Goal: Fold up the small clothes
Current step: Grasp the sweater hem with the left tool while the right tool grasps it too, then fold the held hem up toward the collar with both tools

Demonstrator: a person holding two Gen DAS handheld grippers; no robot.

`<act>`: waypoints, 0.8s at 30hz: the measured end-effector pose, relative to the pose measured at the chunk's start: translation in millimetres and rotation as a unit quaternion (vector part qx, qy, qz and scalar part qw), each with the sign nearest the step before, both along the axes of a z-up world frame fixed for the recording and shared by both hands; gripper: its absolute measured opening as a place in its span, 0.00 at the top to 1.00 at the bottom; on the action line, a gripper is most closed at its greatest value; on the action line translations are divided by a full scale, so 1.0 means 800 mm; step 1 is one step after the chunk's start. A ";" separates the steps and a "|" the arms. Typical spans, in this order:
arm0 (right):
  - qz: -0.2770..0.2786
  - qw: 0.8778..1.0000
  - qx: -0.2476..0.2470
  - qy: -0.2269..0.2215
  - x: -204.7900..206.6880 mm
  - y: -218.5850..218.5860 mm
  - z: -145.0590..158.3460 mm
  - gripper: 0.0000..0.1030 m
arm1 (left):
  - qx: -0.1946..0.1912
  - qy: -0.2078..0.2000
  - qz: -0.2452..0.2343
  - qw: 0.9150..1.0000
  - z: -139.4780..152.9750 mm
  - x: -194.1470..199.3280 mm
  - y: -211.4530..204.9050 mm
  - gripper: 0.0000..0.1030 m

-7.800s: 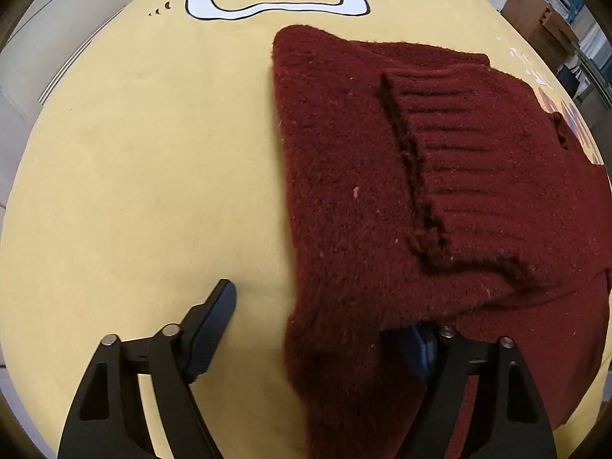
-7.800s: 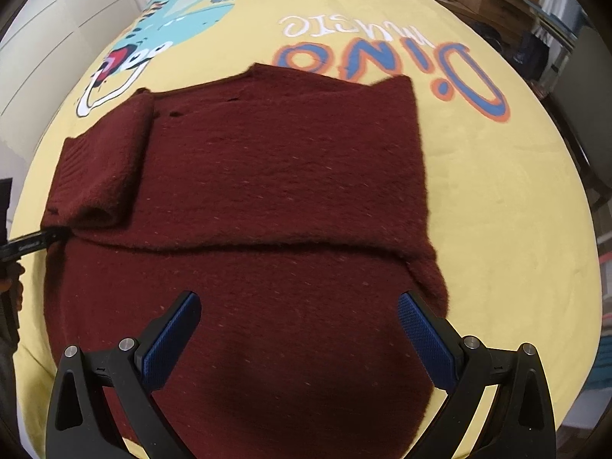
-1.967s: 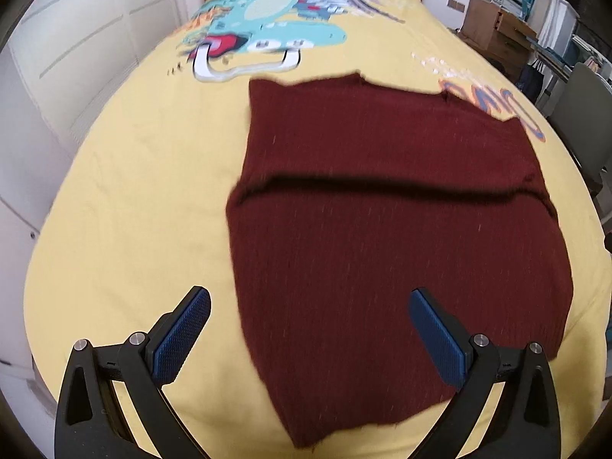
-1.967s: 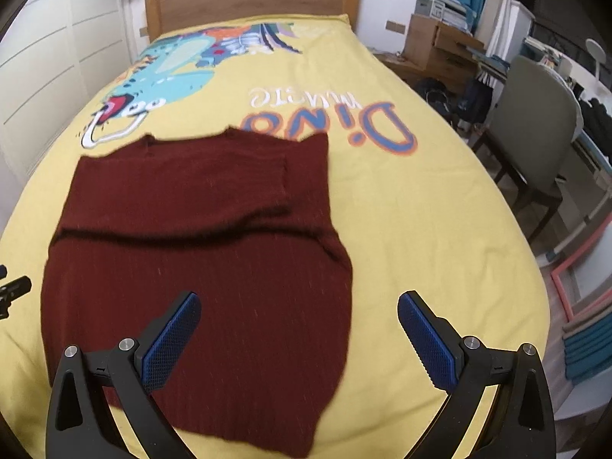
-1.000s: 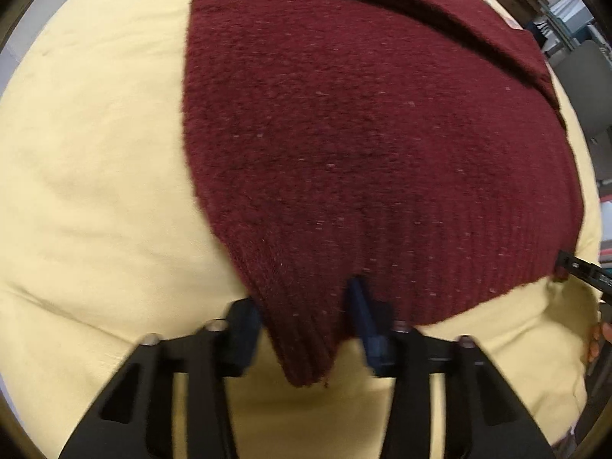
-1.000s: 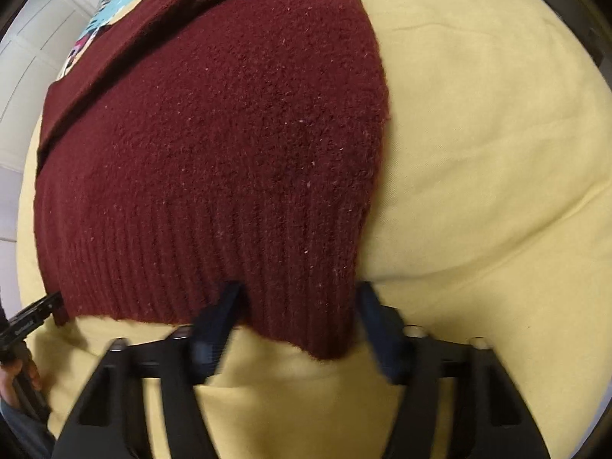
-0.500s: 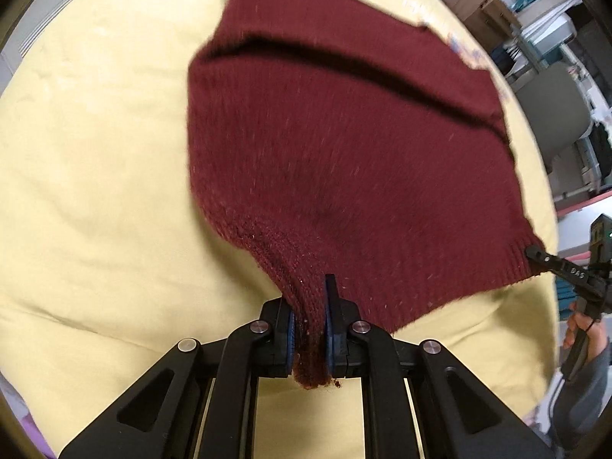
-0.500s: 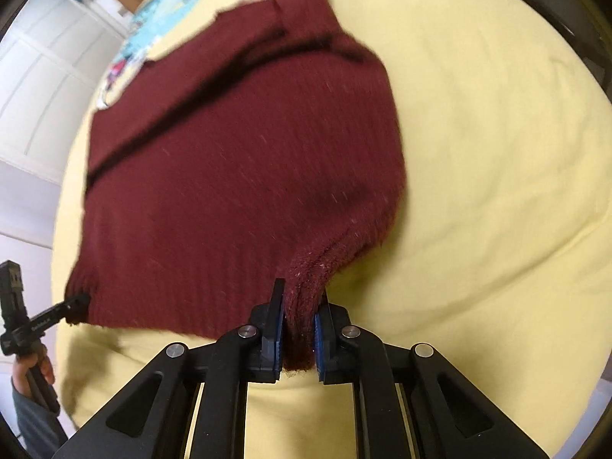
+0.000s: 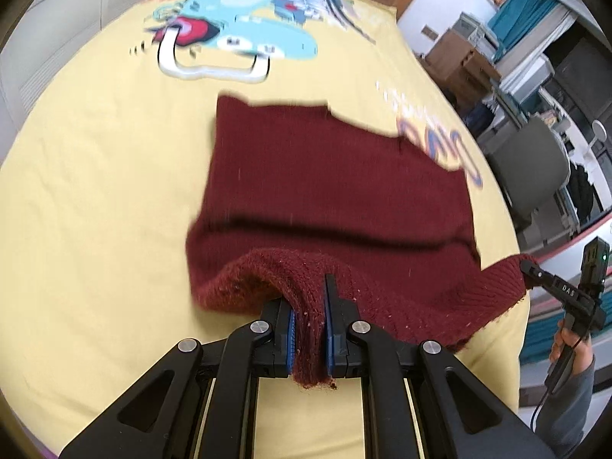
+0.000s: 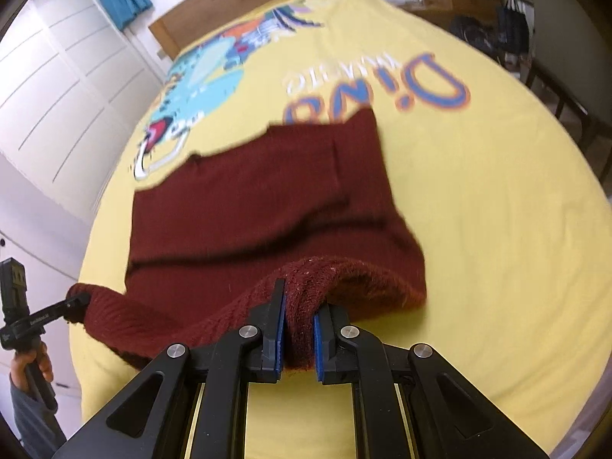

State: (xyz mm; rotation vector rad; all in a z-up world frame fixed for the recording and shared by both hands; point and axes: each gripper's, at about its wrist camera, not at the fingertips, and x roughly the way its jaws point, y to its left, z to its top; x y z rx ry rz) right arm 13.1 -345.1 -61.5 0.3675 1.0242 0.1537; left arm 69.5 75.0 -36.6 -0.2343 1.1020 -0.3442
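A dark red knitted sweater point(image 9: 325, 176) lies on a yellow bedspread point(image 9: 95, 191), sleeves folded in. My left gripper point(image 9: 309, 329) is shut on the left corner of its ribbed bottom hem and holds it lifted off the bed. My right gripper point(image 10: 297, 338) is shut on the right corner of the same hem, on the sweater point(image 10: 260, 206), also lifted. The hem hangs in a curve between the two grippers. The right gripper also shows at the right edge of the left wrist view point(image 9: 535, 271), and the left gripper at the left edge of the right wrist view point(image 10: 72, 302).
The bedspread point(image 10: 497, 210) carries a blue dinosaur print point(image 9: 237, 38) and orange-blue lettering point(image 10: 375, 88). A wooden headboard point(image 10: 248, 4) is at the far end. White wardrobe doors point(image 10: 49, 107) stand on the left, and a grey chair point(image 9: 531, 168) and shelves on the right.
Both grippers have closed on the hem corners and lifted them, carrying the hem up and towards the sweater's top. More of the bed and room is in view.
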 end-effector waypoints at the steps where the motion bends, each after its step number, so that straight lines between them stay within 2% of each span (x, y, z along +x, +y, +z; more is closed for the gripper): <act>1: -0.004 1.000 0.000 -0.007 0.011 -0.001 0.005 0.89 | 0.001 -0.005 0.001 1.000 0.003 0.004 0.006 0.91; 7: -0.024 0.999 -0.005 -0.038 0.081 -0.005 0.034 0.89 | 0.025 -0.034 0.006 0.999 0.034 0.084 0.001 0.91; 11: -0.035 0.999 -0.012 -0.037 0.135 -0.008 0.038 0.90 | 0.044 -0.034 0.008 0.998 0.035 0.136 -0.008 0.91; 18: -0.042 0.999 -0.022 0.006 0.210 -0.007 0.002 0.90 | 0.093 -0.006 0.017 0.995 -0.024 0.205 -0.024 0.91; 24: -0.037 0.996 -0.053 0.056 0.249 0.006 -0.051 0.89 | 0.144 0.004 0.025 0.989 -0.087 0.221 -0.034 0.88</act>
